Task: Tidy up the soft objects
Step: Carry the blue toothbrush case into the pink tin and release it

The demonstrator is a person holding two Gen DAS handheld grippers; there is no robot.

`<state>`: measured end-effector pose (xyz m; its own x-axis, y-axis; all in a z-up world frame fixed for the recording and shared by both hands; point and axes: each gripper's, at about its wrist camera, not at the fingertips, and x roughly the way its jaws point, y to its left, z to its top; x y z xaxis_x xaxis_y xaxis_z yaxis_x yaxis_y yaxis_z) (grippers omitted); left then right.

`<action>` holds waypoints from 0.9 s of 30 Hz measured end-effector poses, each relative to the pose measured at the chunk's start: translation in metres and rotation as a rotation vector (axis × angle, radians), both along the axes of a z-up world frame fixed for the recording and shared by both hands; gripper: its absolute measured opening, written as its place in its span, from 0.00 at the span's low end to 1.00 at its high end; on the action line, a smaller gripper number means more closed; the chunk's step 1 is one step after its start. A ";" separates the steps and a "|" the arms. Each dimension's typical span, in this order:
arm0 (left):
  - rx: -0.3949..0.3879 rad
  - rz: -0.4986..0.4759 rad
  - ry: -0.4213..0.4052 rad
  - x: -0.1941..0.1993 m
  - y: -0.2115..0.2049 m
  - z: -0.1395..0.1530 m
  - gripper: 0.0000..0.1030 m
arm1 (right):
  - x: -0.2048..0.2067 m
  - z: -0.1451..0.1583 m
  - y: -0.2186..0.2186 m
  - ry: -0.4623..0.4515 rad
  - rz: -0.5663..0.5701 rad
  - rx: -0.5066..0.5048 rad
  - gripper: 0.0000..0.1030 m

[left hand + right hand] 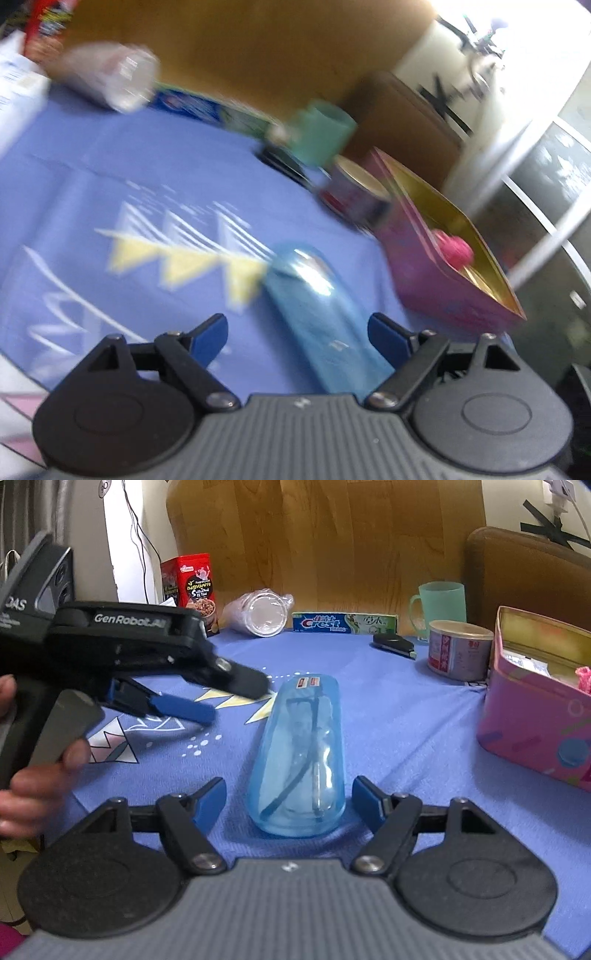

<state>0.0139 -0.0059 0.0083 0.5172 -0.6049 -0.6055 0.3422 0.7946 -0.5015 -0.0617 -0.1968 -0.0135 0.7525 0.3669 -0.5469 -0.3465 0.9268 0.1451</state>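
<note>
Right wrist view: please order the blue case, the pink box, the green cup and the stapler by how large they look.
1. Blue case, though it is nearest the camera, so its lead is unsure.
2. Pink box, cut off by the picture edge.
3. Green cup.
4. Stapler, clearly smallest.

The black body of the left gripper [236,698] carries "GenRobot.AI" in pale letters, and the grey housing behind it shows letters reading "DAS". The toothpaste box [345,622] at the back of the table says "Crest" in white on blue. The red snack box [192,587] has print too small to read.
</note>
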 end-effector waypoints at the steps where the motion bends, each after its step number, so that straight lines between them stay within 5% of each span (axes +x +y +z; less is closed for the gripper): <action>1: -0.010 -0.021 0.020 0.000 -0.007 -0.002 0.83 | -0.001 -0.001 -0.001 -0.002 0.001 0.000 0.75; 7: 0.028 -0.051 0.007 -0.005 -0.033 -0.007 0.82 | -0.005 -0.004 -0.004 -0.022 0.013 -0.010 0.75; 10: 0.031 -0.044 -0.002 -0.004 -0.036 -0.007 0.75 | -0.007 -0.006 0.000 -0.038 0.029 -0.039 0.74; 14: 0.060 -0.028 -0.008 -0.002 -0.042 -0.005 0.64 | -0.013 -0.007 0.008 -0.072 0.040 -0.084 0.58; 20: 0.019 -0.081 -0.118 0.001 -0.060 0.036 0.62 | -0.020 0.010 -0.007 -0.168 -0.040 -0.050 0.58; 27: 0.018 -0.208 -0.228 0.026 -0.144 0.076 0.62 | -0.015 0.047 -0.060 -0.313 -0.220 -0.054 0.58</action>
<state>0.0400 -0.1497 0.0841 0.5070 -0.7020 -0.5000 0.6006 0.7039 -0.3793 -0.0765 -0.2564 0.0339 0.9435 0.1554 -0.2926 -0.1586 0.9873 0.0130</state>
